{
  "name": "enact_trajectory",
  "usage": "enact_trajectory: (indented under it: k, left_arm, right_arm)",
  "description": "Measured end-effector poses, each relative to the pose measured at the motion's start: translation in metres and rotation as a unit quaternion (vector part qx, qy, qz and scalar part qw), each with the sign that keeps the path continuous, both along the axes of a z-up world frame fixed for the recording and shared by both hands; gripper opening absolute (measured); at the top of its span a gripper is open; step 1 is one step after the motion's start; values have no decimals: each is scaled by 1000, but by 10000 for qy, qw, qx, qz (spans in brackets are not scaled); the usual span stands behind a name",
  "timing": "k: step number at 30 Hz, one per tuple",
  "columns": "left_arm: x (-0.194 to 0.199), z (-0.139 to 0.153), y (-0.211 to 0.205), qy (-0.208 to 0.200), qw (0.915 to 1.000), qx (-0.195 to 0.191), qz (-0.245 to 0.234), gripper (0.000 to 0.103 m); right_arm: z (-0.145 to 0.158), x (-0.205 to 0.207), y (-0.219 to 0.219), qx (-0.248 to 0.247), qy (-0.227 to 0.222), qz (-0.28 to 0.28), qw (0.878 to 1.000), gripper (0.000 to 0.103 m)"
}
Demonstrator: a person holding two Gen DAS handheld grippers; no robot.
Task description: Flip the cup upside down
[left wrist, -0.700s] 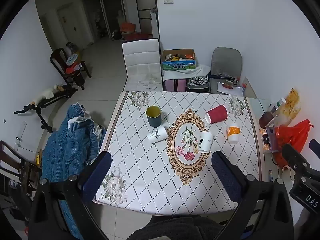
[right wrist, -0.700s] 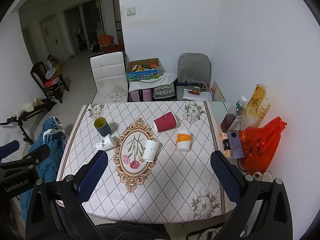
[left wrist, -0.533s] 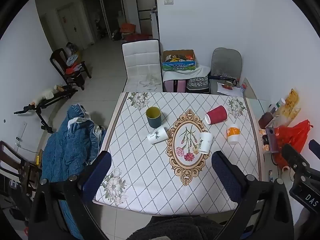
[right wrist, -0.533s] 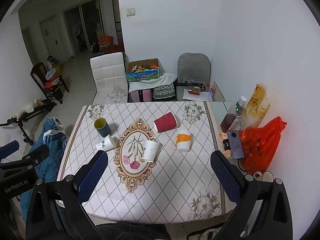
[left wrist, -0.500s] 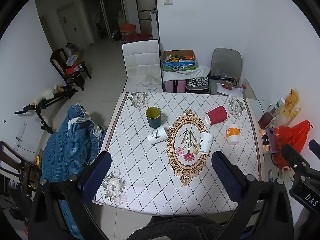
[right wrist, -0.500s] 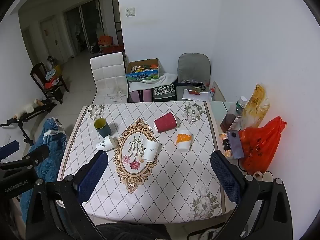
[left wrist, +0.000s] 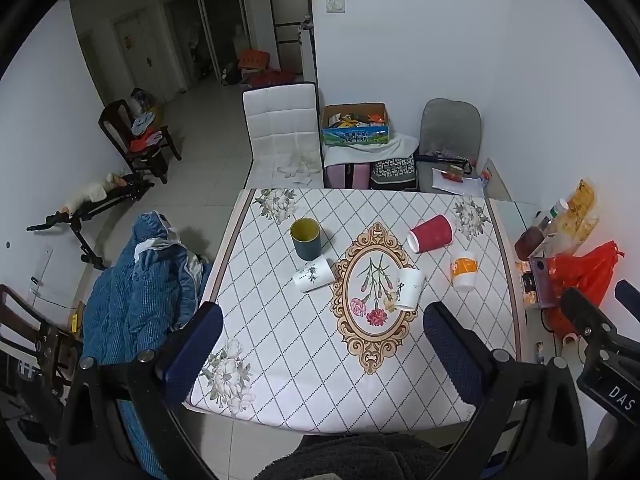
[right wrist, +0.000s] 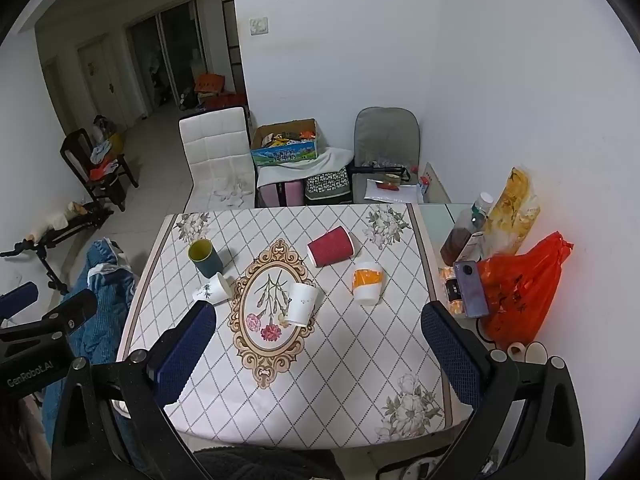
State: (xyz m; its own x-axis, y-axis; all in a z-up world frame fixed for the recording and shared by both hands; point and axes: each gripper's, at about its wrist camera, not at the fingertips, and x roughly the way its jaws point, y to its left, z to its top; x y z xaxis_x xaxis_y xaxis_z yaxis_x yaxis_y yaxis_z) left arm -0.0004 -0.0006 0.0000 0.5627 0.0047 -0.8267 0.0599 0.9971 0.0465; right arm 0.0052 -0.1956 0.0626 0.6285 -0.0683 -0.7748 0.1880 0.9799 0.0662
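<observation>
Several cups are on the patterned tablecloth (left wrist: 280, 344). A dark green cup (left wrist: 306, 238) (right wrist: 204, 257) stands upright. A white cup with a leaf print (left wrist: 313, 279) (right wrist: 213, 289) lies on its side beside it. Another white cup (left wrist: 409, 289) (right wrist: 302, 304) lies on the oval motif. A red cup (left wrist: 431, 234) (right wrist: 331, 246) lies on its side. An orange and white cup (left wrist: 464, 271) (right wrist: 367, 282) stands at the right. My left gripper (left wrist: 322, 350) and right gripper (right wrist: 318, 350) are open and empty, high above the table's near edge.
A red plastic bag (right wrist: 520, 284), a phone (right wrist: 470, 288), bottles (right wrist: 460, 240) and a snack bag (right wrist: 512, 208) sit at the table's right side. A blue jacket (left wrist: 136, 292) hangs on a chair at the left. A white chair (left wrist: 282, 132) and boxes stand behind the table.
</observation>
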Motion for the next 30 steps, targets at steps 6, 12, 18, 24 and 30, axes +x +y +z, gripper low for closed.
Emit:
enact_trajectory:
  k: [6, 12, 18, 24, 30]
  left_arm:
    - [7, 6, -7, -20, 10000, 11, -13, 103]
    - [6, 6, -7, -39, 10000, 2, -1, 103]
    - [6, 6, -7, -41, 10000, 7, 1, 103]
    - [17, 20, -11, -36, 10000, 15, -13, 103]
    - [15, 19, -11, -47, 10000, 13, -2, 103]
  right_arm:
    - [4, 3, -1, 4, -15, -18, 10000, 103]
    - [4, 2, -1, 10, -27, -16, 10000, 103]
    - [6, 6, -4, 14, -33, -26, 10000, 103]
    - [10, 4, -6, 24, -45, -69, 10000, 103]
    - [9, 2, -6, 34, -42, -78, 10000, 103]
